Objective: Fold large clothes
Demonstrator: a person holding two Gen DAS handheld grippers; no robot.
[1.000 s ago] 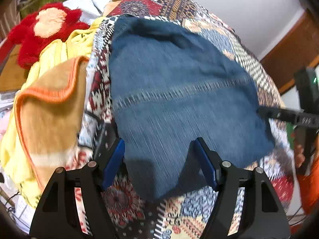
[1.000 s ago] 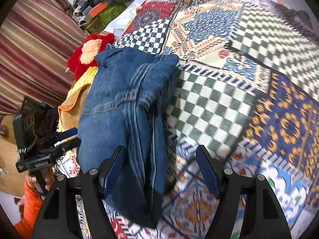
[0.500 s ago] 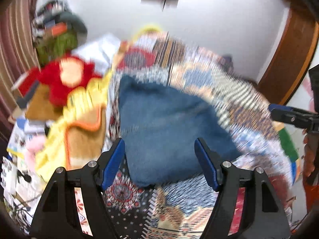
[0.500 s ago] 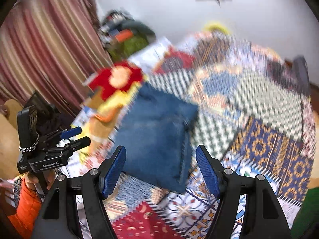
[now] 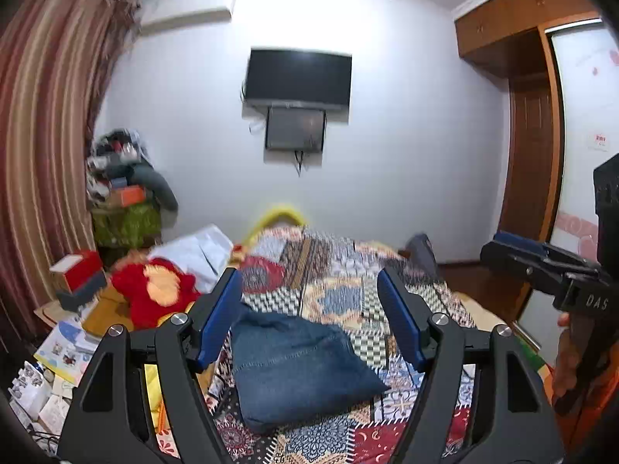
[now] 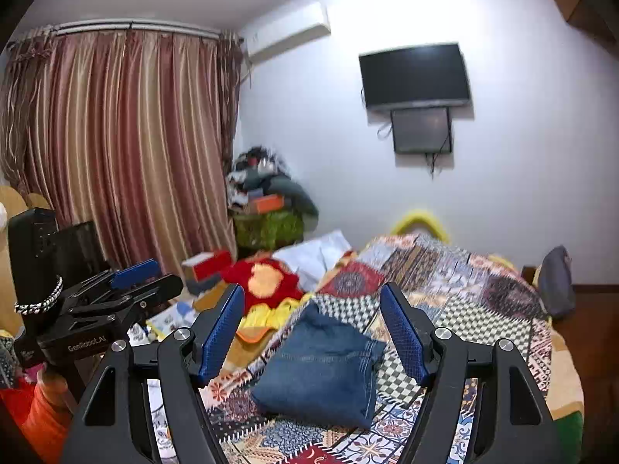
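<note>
Folded jeans [image 5: 298, 363] lie near the bed's [image 5: 387, 270] front edge | left gripper [image 5: 309, 321] released, empty | right gripper [image 6: 311, 324] released, empty, both raised above it.

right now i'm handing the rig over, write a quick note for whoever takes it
Left gripper: open, empty, raised above the bed.
Right gripper: open, empty, raised likewise.
Folded blue denim jeans: a compact bundle on the patchwork-patterned bedspread, touched by neither gripper.
Beside it, toward the curtain side: a yellow and orange cloth and a red plush toy.
Done: the jeans look folded.
Left: possibly the yellow and orange cloth next; whether it needs folding is unclear.
</note>
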